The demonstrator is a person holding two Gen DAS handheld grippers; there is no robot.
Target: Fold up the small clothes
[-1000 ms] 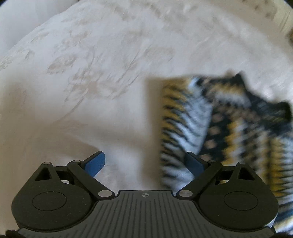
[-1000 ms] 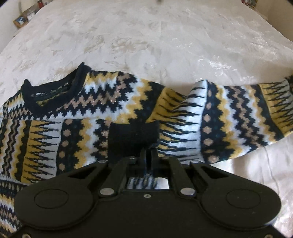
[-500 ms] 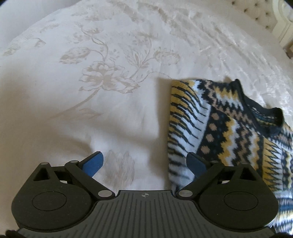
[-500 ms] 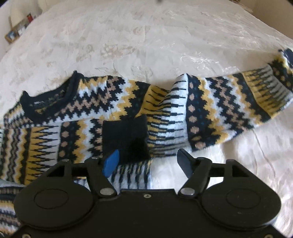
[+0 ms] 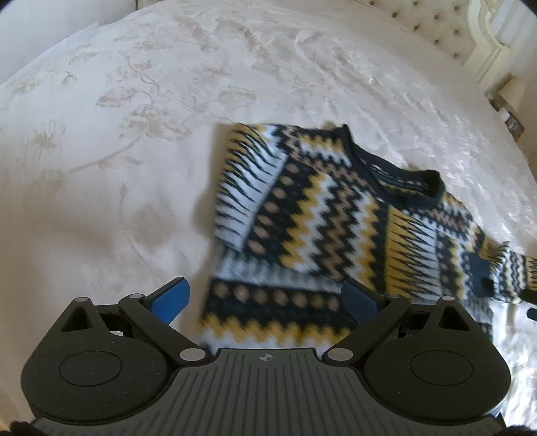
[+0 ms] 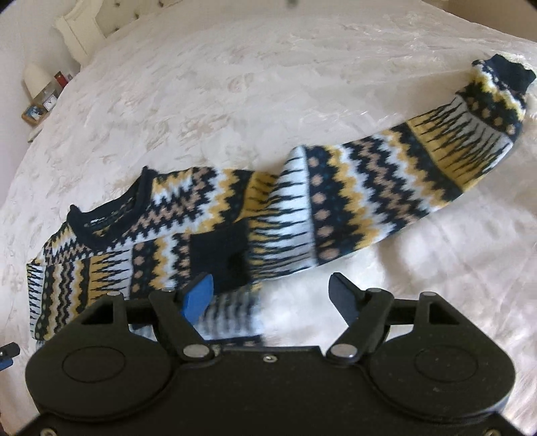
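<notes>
While both hand-held grippers gape wide, only the right view shows the sweater's outstretched sleeve.

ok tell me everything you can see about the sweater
The sweater is a knit with zigzag and diamond bands in navy, yellow, white and tan, and a dark ribbed collar. It lies flat on the pale floral bedspread. One sleeve is folded across the chest, its dark cuff on the body; the other stretches out sideways. Both claws hover open, not gripping it.

A home bedroom: floral bedspread, tufted headboard, bedside lamp.
</notes>
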